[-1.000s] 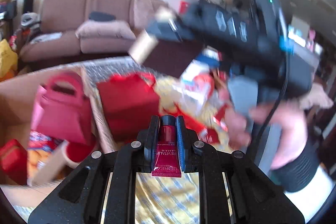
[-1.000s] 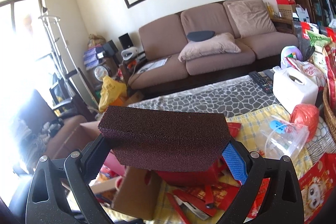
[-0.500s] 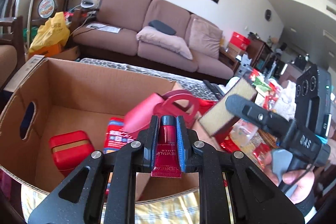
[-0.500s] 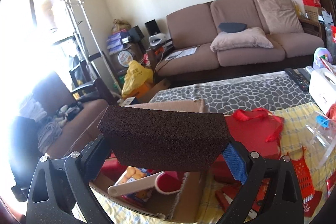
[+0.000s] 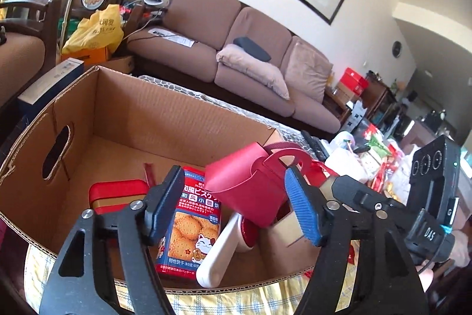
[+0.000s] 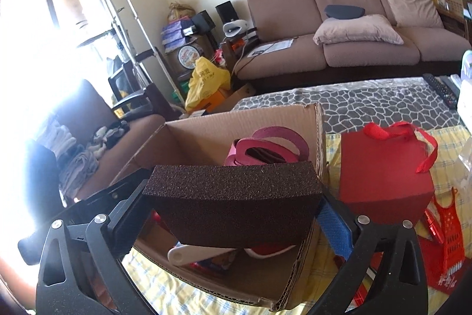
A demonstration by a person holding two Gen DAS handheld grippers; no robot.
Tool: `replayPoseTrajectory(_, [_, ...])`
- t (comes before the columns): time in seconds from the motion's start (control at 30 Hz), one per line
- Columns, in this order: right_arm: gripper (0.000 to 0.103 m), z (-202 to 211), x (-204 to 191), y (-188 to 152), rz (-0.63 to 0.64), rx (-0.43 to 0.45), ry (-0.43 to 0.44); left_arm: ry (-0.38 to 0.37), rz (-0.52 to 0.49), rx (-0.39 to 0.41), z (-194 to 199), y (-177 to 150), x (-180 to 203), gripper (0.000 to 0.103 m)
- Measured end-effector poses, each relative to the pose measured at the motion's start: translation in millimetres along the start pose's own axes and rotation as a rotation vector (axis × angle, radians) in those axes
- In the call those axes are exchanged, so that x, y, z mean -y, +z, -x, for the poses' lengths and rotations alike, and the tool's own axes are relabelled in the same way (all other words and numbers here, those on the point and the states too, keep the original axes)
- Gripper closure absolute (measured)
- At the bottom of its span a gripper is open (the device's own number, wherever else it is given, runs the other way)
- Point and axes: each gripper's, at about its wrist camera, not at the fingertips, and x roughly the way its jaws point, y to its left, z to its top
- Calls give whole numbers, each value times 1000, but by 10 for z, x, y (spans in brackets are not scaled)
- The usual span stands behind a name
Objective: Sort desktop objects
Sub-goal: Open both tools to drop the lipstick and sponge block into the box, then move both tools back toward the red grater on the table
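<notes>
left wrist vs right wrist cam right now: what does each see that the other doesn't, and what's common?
Left wrist only: the biscuit packet with a lucky-cat print, the red and gold tin, and the left gripper, jaws opening with nothing between them.

Right wrist only: the dark brown sanding sponge block clamped in the right gripper, and the red gift bag with ribbon handles on the yellow checked cloth.

Both: the open cardboard box, the white handle inside it, and the brown sofa.

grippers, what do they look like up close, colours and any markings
Both are black plastic with silver screws. The left gripper has one black pad and one ribbed blue pad. The right gripper also shows a blue pad. Its body, seen from the left wrist, carries white letters "DAS", a "G" and three round dials.
</notes>
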Motion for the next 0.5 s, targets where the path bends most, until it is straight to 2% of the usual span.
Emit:
replayPoseTrajectory(0.07, [0,11,38,17,-18,-13,8,-2,-2,-1,-7,-14,41,34])
replayPoseTrajectory(0.17, [0,60,49,33,-15,2,-10,-1,-11,1,-21,-23,81,28])
replayPoseTrajectory(0.27, [0,135,116,64,-34,27,-32,-10,-23,1,-18,-52,157,27])
replayPoseTrajectory(0.4, [0,284,324,115,-95,73,-79,-31,-50,3,-38,-84,279,20])
replayPoseTrajectory(0.5, [0,445,588,146,-166,105,-122,-43,-93,4,-54,-131,441,19])
